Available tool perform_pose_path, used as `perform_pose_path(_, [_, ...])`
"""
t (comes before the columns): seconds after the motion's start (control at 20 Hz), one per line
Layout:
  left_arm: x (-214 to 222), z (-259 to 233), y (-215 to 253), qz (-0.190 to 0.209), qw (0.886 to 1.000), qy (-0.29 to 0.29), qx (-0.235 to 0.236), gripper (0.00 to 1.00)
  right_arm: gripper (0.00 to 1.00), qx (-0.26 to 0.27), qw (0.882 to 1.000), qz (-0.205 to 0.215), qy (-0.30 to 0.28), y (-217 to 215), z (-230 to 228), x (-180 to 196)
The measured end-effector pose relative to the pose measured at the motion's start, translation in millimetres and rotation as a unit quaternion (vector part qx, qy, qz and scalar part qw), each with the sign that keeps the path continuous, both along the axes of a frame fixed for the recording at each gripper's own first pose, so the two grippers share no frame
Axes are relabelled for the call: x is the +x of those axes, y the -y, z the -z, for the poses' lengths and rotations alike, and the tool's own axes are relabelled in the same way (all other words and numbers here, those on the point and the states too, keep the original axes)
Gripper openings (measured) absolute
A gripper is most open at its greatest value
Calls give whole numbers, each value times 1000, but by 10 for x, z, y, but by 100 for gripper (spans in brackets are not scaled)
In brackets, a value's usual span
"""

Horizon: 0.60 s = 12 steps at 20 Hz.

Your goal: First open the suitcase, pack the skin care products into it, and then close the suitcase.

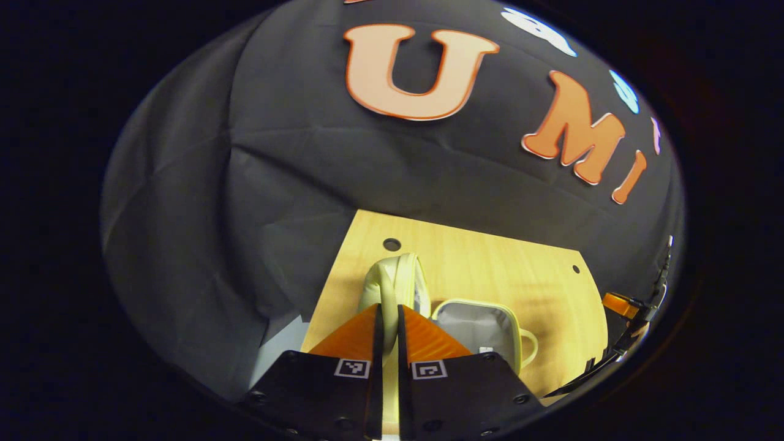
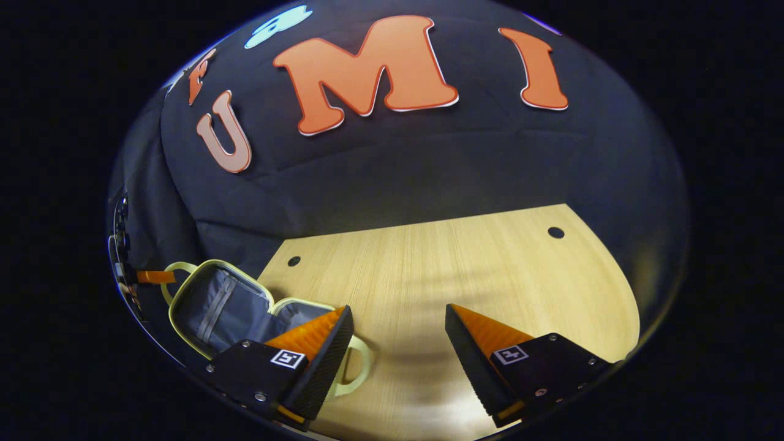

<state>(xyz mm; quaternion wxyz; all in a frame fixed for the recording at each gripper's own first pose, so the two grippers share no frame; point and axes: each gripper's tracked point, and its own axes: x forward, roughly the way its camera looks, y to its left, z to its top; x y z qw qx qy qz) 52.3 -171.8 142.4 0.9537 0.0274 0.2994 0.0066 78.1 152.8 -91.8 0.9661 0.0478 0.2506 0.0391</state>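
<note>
Left gripper pinches the open suitcase lid

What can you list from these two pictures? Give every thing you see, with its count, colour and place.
Suitcase: one, pale yellow-green shell with grey lining, lying open at the table's left side in the right gripper view; its lid stands raised.
Suitcase handle: one, pale yellow-green, on the near end of the case.
Table: one, light wood, with small round holes near its far corners.
Booth wall: one, black cloth, behind the table.
Left claw: one, fingers closed on the edge of the raised lid.
Right claw: one, fingers wide apart above the bare tabletop, holding nothing.
</note>
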Motion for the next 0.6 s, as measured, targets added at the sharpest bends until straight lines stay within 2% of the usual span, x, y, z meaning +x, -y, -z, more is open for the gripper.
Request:
perform_pose_path(0.3, [-50,68,1237,73,997,-11,37,11,96,0,1000,-10,17,509,-110,-69])
perform_pose_path(0.6, [-61,576,2189,124,990,-55,32,11,96,4,1000,9,19,1110,-111,-185])
